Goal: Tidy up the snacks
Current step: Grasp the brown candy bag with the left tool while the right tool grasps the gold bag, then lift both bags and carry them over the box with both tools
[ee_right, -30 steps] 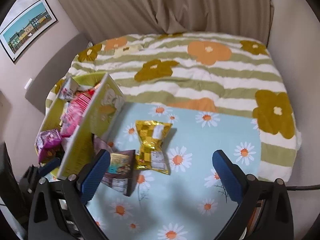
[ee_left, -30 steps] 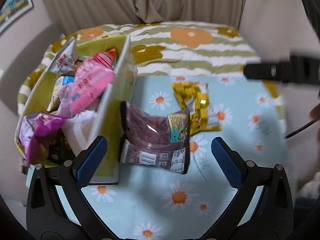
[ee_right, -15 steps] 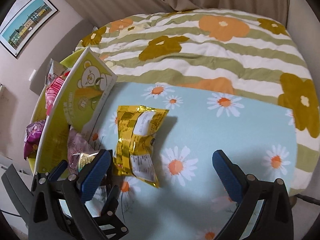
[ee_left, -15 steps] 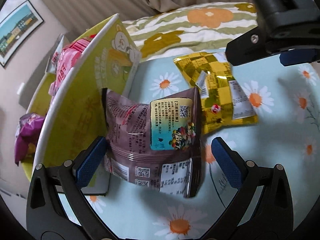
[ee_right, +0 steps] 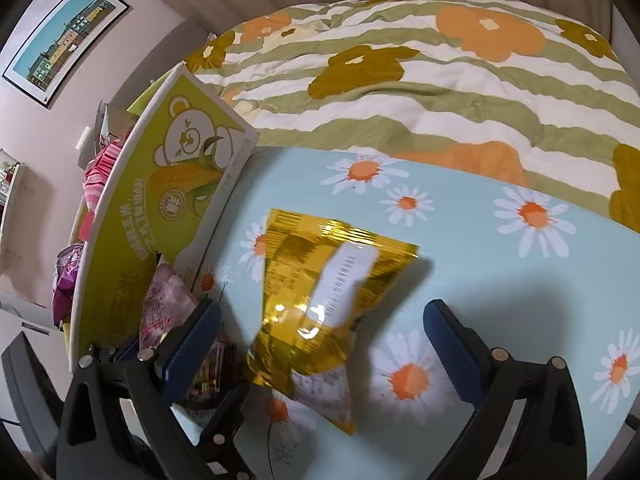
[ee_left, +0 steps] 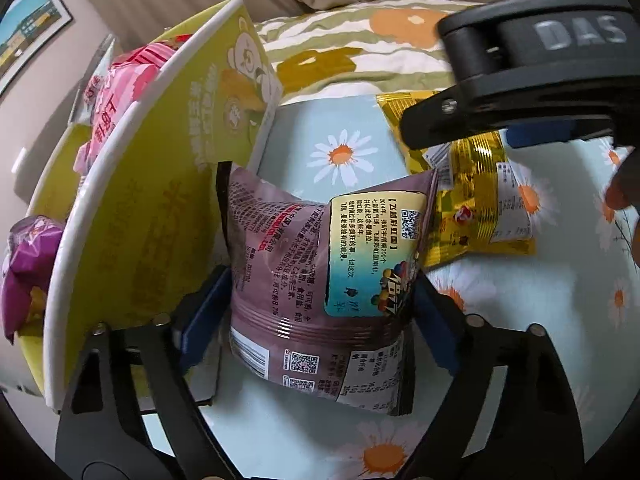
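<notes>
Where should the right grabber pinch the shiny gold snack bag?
Probably across the gold bag's puffy middle, coming from above. It lies flat on the daisy cloth, and the open right gripper already straddles it with a finger on each side; the sealed ends look thin and slippery.

Snack box [ee_left: 132, 216] stands at left on the cloth-covered surface [ee_right: 500, 280], packets [ee_left: 116, 92] inside it. Chocolate pouch [ee_left: 320, 280] just right of the box wall, between the left gripper [ee_left: 316, 320] pads. Foil packet [ee_right: 320, 308] lies right of the pouch, between the right gripper [ee_right: 320, 352] fingers. Striped quilt [ee_right: 400, 80] behind.
</notes>
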Motion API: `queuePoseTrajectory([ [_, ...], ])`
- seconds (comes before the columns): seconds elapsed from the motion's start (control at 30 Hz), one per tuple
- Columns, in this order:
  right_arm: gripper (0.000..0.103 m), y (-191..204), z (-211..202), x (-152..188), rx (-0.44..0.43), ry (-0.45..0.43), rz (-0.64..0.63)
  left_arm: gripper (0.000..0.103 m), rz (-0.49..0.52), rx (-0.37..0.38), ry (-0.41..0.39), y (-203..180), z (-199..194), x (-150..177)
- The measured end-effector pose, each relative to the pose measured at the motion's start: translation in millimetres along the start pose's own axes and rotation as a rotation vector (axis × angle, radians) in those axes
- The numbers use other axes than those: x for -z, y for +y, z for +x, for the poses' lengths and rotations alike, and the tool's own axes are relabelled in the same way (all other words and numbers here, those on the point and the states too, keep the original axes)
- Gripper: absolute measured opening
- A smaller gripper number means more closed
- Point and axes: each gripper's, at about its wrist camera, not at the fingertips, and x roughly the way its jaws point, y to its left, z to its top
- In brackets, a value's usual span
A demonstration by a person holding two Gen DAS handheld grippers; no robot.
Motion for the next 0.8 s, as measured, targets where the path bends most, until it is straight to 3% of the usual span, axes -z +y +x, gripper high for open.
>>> queuePoseTrajectory([
  [0.2,0.084,3,10,-4,0.011,0.015,0.003,0.070,0.013,0.057,0.017,11,-7,2],
  [0.53,0.063,10,15,2,0.056,0.033,-0.033,0.069,0.002,0.116,0.058,17,-20,12],
  [0.67,0.046,11,18,7,0.043,0.046,-0.039,0.069,0.000,0.124,0.063,20,-23,16],
  [0.8,0.042,18,14,11,0.075,0.033,-0.067,0.069,-0.007,0.134,0.063,22,-30,19],
])
